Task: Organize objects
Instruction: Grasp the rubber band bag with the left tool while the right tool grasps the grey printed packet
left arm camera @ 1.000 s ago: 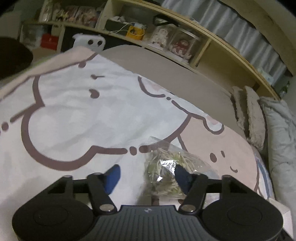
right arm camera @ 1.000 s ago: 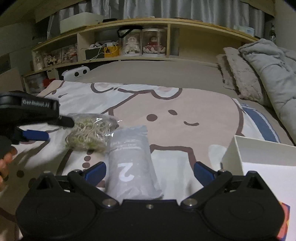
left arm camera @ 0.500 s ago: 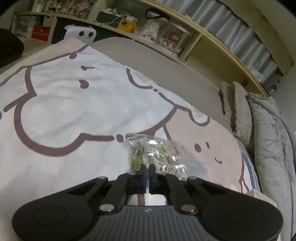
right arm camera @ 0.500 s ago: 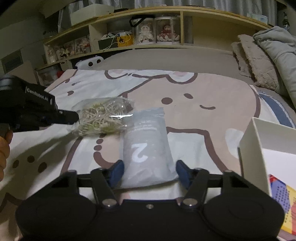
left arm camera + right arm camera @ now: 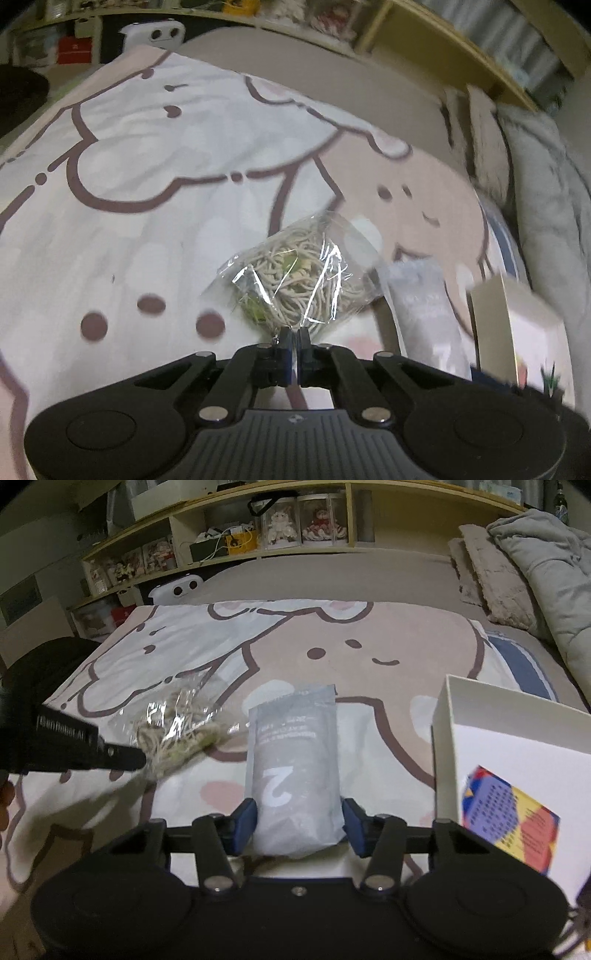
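My left gripper (image 5: pixel 294 338) is shut on the near edge of a clear bag of noodles (image 5: pixel 299 275) and holds it lifted off the bed. The same bag (image 5: pixel 177 720) shows at the left of the right wrist view, held by the left gripper (image 5: pixel 138 758). My right gripper (image 5: pixel 297 821) is open, its blue pads on either side of a grey pouch marked "2" (image 5: pixel 295 760) that lies on the blanket. The pouch also shows in the left wrist view (image 5: pixel 424 314).
A white open box (image 5: pixel 517 738) stands to the right of the pouch, with a colourful card (image 5: pixel 509 816) inside; the box also shows in the left wrist view (image 5: pixel 513 325). Pillows and a grey duvet (image 5: pixel 535 565) lie at the far right. Shelves (image 5: pixel 258 535) run behind the bed.
My left gripper closed on the noodle bag and lifted it toward the right. My right gripper advanced around the grey pouch and narrowed its opening.
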The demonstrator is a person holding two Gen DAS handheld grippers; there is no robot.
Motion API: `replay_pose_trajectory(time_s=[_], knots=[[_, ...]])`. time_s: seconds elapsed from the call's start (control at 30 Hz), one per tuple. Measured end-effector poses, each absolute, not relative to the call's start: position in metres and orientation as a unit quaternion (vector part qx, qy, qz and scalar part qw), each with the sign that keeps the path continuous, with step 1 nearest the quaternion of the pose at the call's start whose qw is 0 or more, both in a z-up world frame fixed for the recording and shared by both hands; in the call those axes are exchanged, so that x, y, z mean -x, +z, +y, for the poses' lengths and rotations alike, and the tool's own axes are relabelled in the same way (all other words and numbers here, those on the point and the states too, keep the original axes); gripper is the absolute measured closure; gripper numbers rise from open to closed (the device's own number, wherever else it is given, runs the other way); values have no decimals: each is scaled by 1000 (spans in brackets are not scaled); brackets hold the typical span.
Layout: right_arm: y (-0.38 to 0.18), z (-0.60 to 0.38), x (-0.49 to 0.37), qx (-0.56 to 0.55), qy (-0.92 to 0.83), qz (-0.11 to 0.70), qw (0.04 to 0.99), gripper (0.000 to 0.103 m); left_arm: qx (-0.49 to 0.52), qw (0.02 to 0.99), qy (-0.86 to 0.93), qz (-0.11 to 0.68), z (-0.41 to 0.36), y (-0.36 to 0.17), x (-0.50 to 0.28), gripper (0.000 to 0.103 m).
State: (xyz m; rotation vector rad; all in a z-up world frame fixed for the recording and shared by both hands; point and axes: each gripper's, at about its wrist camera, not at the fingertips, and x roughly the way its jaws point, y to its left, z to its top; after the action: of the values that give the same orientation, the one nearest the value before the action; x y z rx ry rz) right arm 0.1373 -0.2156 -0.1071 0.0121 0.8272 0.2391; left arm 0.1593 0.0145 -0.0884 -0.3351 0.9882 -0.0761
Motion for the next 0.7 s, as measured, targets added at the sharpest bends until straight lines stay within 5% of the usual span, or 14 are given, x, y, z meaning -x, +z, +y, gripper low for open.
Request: replay_pose_trajectory(time_s=[0.1, 0.17, 0.33, 0.47, 0.57, 0.7], knots=[[-104, -219, -131, -14, 118, 407, 906, 52, 124, 865, -52, 484, 5, -76, -144, 82], [-101, -223, -122, -21, 123, 421, 898, 52, 97, 868, -53, 484, 2, -67, -136, 50], [-100, -219, -105, 3, 135, 457, 879, 53, 0, 894, -54, 445, -8, -45, -138, 30], [-100, -216, -94, 21, 140, 462, 876, 51, -42, 888, -89, 449, -18, -46, -160, 24], [-104, -213, -98, 22, 141, 446, 883, 37, -84, 872, -115, 469, -34, -58, -177, 24], [-117, -207, -111, 20, 146, 453, 879, 36, -150, 848, -139, 489, -53, -76, -191, 24]])
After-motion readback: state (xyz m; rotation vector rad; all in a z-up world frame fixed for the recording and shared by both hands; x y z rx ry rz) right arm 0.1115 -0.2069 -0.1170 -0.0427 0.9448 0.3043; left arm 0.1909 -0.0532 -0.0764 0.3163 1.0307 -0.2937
